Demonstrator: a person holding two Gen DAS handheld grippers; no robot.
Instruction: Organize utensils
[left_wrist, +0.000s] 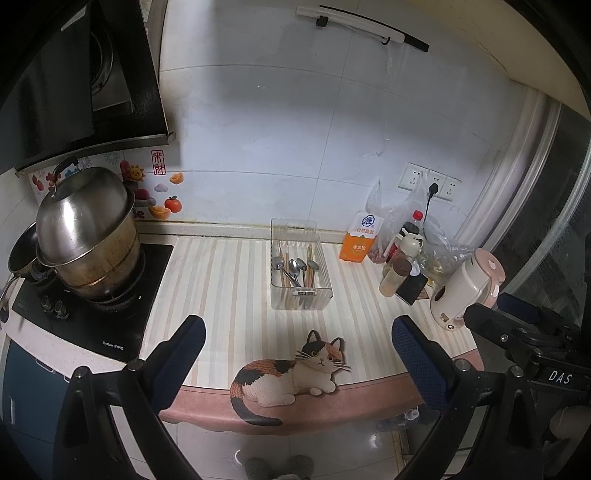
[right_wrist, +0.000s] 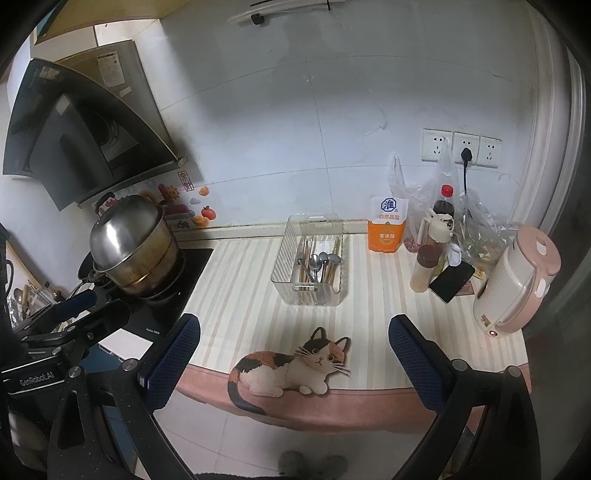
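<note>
A clear plastic organizer tray (left_wrist: 301, 295) (right_wrist: 284, 273) stands on the striped counter mat, near the wall. Inside it lie several metal spoons (left_wrist: 295, 266) (right_wrist: 322, 260) and wooden chopsticks (left_wrist: 283, 264) (right_wrist: 334, 251), mixed together. My left gripper (left_wrist: 297, 332) is open and empty, held over the mat's front edge, well short of the tray. My right gripper (right_wrist: 293, 332) is also open and empty, at the same distance in front of the tray. Each gripper's body shows at the edge of the other's view.
A steel pot (left_wrist: 86, 236) (right_wrist: 135, 247) sits on the black stove at the left. At the right stand an orange salt pack (left_wrist: 359, 238) (right_wrist: 388, 225), bottles, plastic bags, a phone (right_wrist: 451, 282) and a pink-and-white kettle (left_wrist: 467, 288) (right_wrist: 517, 280). A cat picture (left_wrist: 295, 373) marks the mat's front.
</note>
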